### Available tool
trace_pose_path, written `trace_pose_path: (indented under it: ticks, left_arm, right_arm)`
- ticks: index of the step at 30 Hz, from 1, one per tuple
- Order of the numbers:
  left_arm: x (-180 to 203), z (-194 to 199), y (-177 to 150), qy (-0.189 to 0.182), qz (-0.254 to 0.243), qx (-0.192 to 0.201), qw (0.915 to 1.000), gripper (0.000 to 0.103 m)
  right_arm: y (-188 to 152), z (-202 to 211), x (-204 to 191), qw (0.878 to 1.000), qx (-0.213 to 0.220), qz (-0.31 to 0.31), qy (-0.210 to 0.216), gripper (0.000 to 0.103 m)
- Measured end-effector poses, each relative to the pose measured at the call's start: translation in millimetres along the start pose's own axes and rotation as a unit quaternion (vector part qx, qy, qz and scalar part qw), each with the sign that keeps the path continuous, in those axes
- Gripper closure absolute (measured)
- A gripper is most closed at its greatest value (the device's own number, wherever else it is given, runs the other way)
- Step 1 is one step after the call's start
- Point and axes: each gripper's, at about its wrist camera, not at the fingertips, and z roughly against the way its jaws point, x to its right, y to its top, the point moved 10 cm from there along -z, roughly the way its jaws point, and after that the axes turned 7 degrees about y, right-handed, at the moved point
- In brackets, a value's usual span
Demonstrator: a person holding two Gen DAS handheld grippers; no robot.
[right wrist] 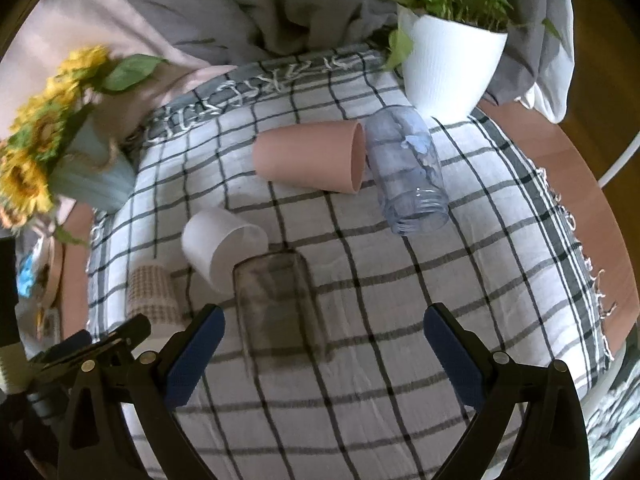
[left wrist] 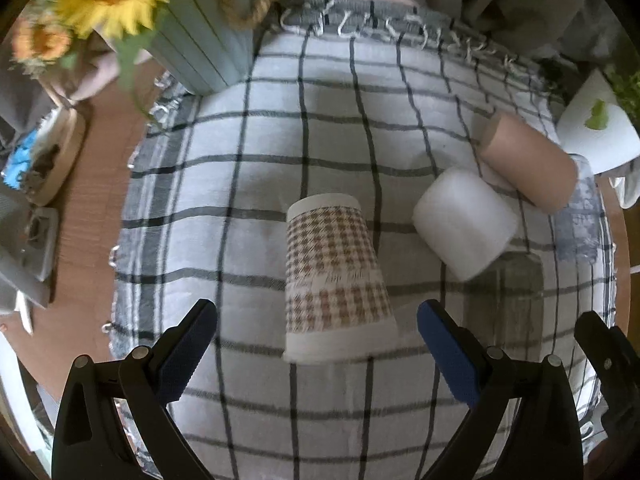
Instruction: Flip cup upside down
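A houndstooth paper cup stands upside down on the checked cloth, just ahead of my open, empty left gripper. It also shows in the right wrist view. A dark smoked glass stands upside down ahead of my open, empty right gripper; it also shows in the left wrist view. A white cup, a pink cup and a clear bluish tumbler lie on their sides beyond.
A white pot with a green plant stands at the back right. A pale blue vase of sunflowers stands at the back left. Grey bedding lies behind the table. A wooden tray sits left of the cloth.
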Motion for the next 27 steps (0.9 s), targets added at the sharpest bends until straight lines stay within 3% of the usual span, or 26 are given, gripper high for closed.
trace_pose_path:
  ticks: [8, 11, 13, 16, 22, 27]
  left_arm:
    - [7.4, -33.3, 7.9, -0.005, -0.001, -0.053, 0.9986, 0.010]
    - [9.4, -41.3, 8.4, -0.004, -0.004, -0.065, 0.9979, 0.019]
    - [9.0, -46.9, 6.9, 0.000, -0.004, -0.076, 0.9971, 0.033]
    - [11.8, -51.9, 3.9, -0.012, 0.000, -0.087, 0.9962, 0.038]
    - [9.2, -39.8, 3.1, -0.014, 0.008, -0.071, 0.9974, 0.039]
    - [1.9, -11.5, -7.9, -0.008, 0.012, -0.033, 0.9993, 0.040]
  right_arm:
    - [6.1, -21.8, 4.5, 1.000, -0.018, -0.016, -0.004, 0.003]
    - [5.5, -27.8, 6.4, 0.999, -0.025, -0.021, -0.004, 0.003]
    - [4.1, -30.3, 7.9, 0.999, -0.030, -0.023, -0.006, 0.003]
    - [3.0, -32.6, 8.7, 0.999, -0.032, -0.028, -0.007, 0.003]
    - [0.7, -31.1, 9.2, 0.999, -0.033, -0.023, -0.008, 0.003]
    - [-1.5, -22.3, 8.9, 1.000, -0.028, -0.015, -0.003, 0.003]
